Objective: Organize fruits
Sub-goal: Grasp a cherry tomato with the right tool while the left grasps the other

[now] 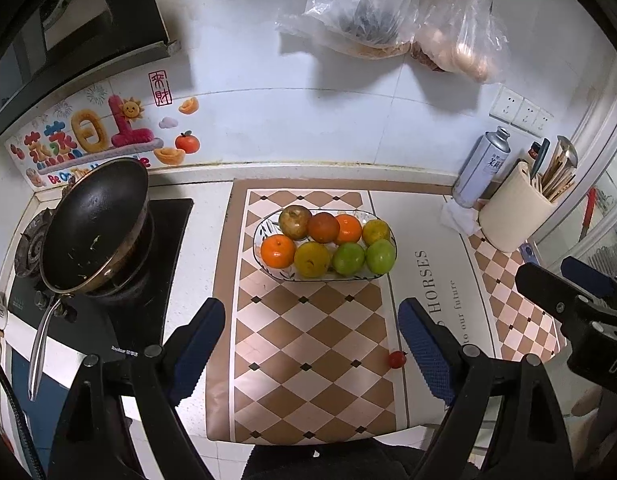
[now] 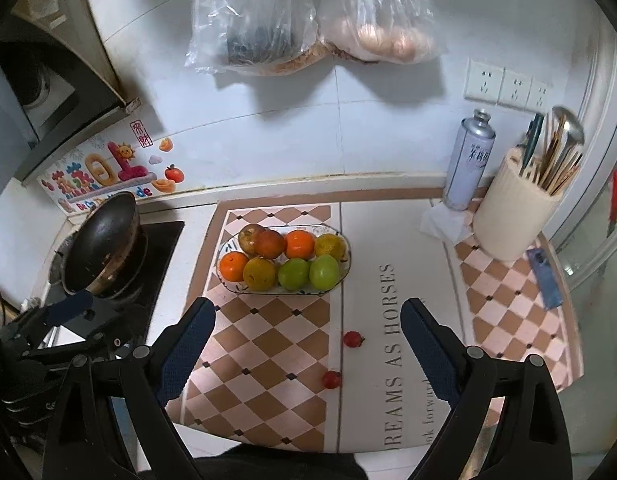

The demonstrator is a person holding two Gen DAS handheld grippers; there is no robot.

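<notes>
**Desk:** Red against the checked mat — what are those two small things?

**Photographer:** Two small red fruits, cherry tomatoes by the look. In the right view one (image 2: 353, 339) lies ahead of the right hand-held gripper (image 2: 308, 344), between its spread jaws, and the other (image 2: 331, 379) a little nearer to it. Both sit loose on the surface (image 2: 408, 240), apart from the plate.

**Desk:** And the plate?

**Photographer:** The plate (image 1: 264, 224) stands farther ahead of both grippers, already packed with eight fruits in two rows, orange (image 1: 277, 251) at one end, green (image 1: 380, 256) at the other.

**Desk:** Either gripper holding anything?

**Photographer:** No. The left hand-held gripper (image 1: 311, 328) gapes wide and empty above the mat; the right one does the same.

**Desk:** Where does this go wrong?

**Photographer:** My guess: round, slick fruit could roll off toward the near edge if a jaw nudges it before closing, and a hard squeeze could burst it. The plate is crowded, so a fruit dropped on top may tumble off or push a neighbour over the rim.
</notes>
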